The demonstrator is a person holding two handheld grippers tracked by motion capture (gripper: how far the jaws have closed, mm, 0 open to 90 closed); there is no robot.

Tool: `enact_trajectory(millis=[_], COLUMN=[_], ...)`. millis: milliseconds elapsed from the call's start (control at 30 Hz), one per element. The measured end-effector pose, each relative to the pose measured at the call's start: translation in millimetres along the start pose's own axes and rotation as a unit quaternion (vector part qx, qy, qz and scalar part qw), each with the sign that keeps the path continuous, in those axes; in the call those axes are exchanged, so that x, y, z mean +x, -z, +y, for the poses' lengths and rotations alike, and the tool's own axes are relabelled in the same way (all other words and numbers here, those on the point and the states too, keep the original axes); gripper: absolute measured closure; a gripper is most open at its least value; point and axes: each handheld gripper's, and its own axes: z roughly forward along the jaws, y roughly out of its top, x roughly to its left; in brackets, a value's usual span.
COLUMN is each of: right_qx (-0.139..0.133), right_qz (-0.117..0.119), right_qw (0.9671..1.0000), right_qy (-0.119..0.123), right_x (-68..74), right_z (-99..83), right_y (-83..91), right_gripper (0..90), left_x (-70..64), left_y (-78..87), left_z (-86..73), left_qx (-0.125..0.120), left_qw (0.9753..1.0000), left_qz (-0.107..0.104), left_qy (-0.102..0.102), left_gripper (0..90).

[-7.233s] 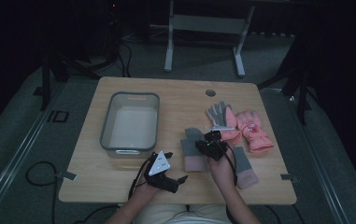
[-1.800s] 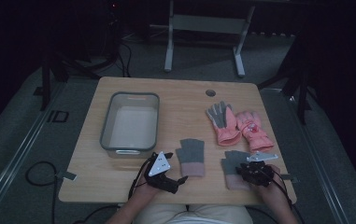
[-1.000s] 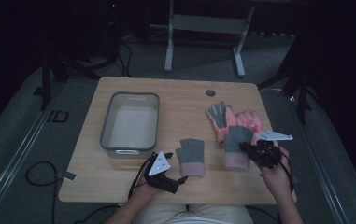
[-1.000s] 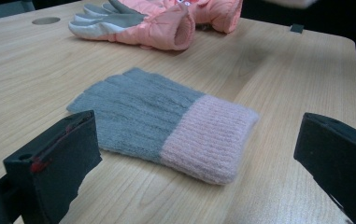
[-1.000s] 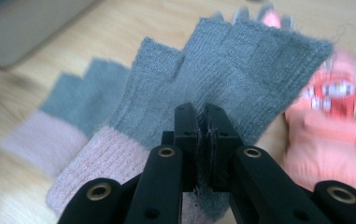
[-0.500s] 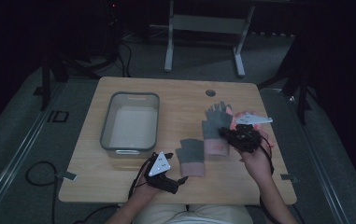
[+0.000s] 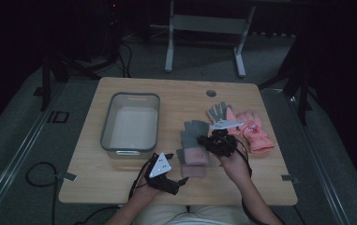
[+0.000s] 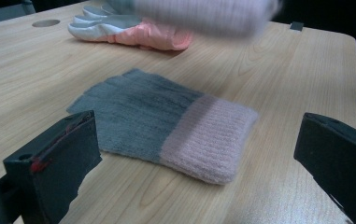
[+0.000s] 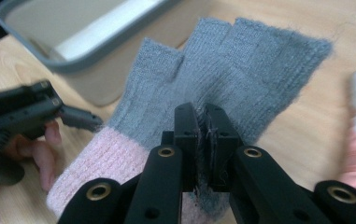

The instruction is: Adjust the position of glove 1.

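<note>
Above its twin, grey pink-cuffed glove [image 7: 194,132]

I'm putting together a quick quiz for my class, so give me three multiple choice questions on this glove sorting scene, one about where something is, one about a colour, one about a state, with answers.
1. Where does the grey bin stand?
A. left part of the table
B. right edge of the table
C. on the floor

2. What colour is the cuff of the flat knit glove?
A. blue
B. pink
C. black

3. How are the left gripper's jaws?
A. shut on a glove
B. shut on nothing
C. open

Answers:
1 A, the high view shows it left of all the gloves.
2 B, a pink ribbed cuff joins the grey hand part.
3 C, its jaws stand wide apart, while the right gripper pinches the second knit glove.
</note>
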Motion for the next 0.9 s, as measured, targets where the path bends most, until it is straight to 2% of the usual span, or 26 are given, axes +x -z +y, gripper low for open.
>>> enact_trajectory(millis=[167, 333, 633, 900], right_qx=[0.031, 0.053, 0.077, 0.085], right_qz=[0.001, 0.008, 0.016, 0.018], right_qw=[0.9995, 0.9985, 0.9967, 0.9960], right_qy=[-0.005, -0.009, -0.017, -0.020], right_x=[-3.1, -4.6, -4.4, -9.1], right_z=[-14.2, -25.0, -39.8, -44.6], right_y=[-21.6, -34.2, -47.1, -54.4], right_gripper=[85.0, 85.0, 84.7, 83.5], left_x=[0.7, 0.7, 1.0, 0.9], left_y=[0.3, 0.5, 0.4, 0.1], left_z=[-0.1, -0.1, 0.0, 0.1], left_qx=[-0.001, -0.002, -0.001, 0.001], left_qw=[1.0000, 1.0000, 1.0000, 1.0000], left_qz=[-0.002, -0.004, -0.003, -0.003], left_qy=[0.001, 0.001, 0.002, 0.002], left_gripper=[0.0, 0.0, 0.0, 0.0])
